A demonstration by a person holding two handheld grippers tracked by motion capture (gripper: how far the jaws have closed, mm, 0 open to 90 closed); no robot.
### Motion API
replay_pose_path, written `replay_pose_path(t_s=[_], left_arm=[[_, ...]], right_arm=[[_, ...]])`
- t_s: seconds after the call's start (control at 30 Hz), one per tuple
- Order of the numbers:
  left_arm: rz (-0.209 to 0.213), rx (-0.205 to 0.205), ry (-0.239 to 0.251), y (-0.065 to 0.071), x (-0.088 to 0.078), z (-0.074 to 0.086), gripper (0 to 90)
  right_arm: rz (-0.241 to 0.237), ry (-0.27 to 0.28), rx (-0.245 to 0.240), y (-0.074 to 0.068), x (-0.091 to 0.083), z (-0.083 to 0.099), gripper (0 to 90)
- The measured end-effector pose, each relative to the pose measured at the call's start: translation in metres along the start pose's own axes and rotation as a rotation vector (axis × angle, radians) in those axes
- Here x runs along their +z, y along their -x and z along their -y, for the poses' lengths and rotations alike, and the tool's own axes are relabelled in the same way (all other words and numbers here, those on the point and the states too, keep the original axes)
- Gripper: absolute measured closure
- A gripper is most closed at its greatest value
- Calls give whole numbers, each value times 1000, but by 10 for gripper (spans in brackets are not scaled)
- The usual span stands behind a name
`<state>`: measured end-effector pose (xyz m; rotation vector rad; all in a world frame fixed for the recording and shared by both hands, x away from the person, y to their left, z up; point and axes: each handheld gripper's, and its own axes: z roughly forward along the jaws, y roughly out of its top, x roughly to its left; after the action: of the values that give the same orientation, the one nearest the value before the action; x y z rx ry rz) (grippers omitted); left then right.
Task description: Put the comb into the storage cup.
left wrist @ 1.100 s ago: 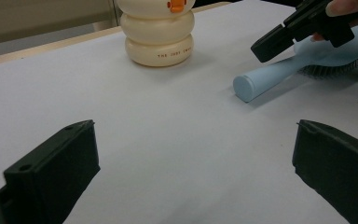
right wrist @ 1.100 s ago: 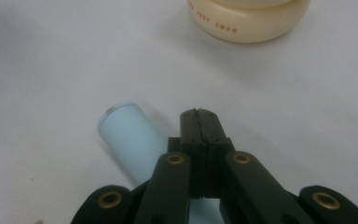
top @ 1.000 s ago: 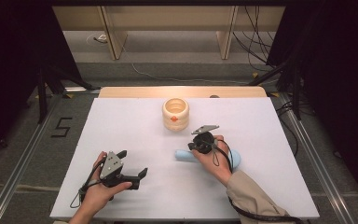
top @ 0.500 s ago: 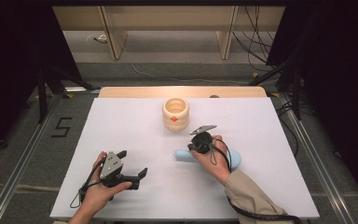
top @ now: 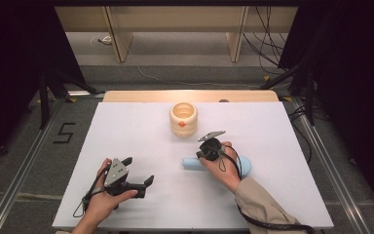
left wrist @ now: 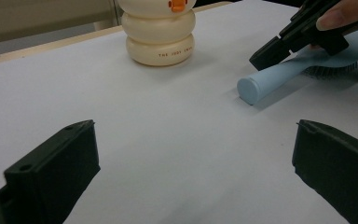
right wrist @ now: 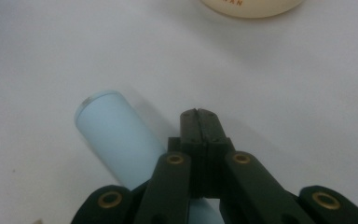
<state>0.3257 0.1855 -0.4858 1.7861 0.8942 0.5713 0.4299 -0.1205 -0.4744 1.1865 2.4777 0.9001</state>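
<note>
Nearby, a cream holder (top: 183,118) stands beyond the blue hairbrush (top: 193,163).

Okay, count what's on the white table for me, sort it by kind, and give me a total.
Light blue hairbrush: 1
Cream ringed container with an orange mark: 1
Handheld grippers: 2, the left gripper and the right gripper
Total: 4

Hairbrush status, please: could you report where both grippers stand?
Right gripper fingers shut, empty, above the blue hairbrush handle. Left gripper open, off to the side. Cream container beyond, not in the way.
</note>
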Motion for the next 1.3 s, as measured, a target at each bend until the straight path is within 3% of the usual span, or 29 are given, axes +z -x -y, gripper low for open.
replay_pose_path(t_s=[0.3, 0.67, 0.97, 1.3], left_arm=[[1, 0, 0, 0, 0, 0, 0], [-2, -1, 2, -1, -1, 0, 0], [0, 0, -1, -1, -1, 0, 0], [0, 1, -3, 0, -1, 0, 0]], right_arm=[[-16, -25, -1, -2, -1, 1, 900], [-80, -107, -89, -21, -11, 7, 900], [-164, -209, -172, -40, -32, 29, 900], [-189, -265, -196, -39, -56, 54, 900]])
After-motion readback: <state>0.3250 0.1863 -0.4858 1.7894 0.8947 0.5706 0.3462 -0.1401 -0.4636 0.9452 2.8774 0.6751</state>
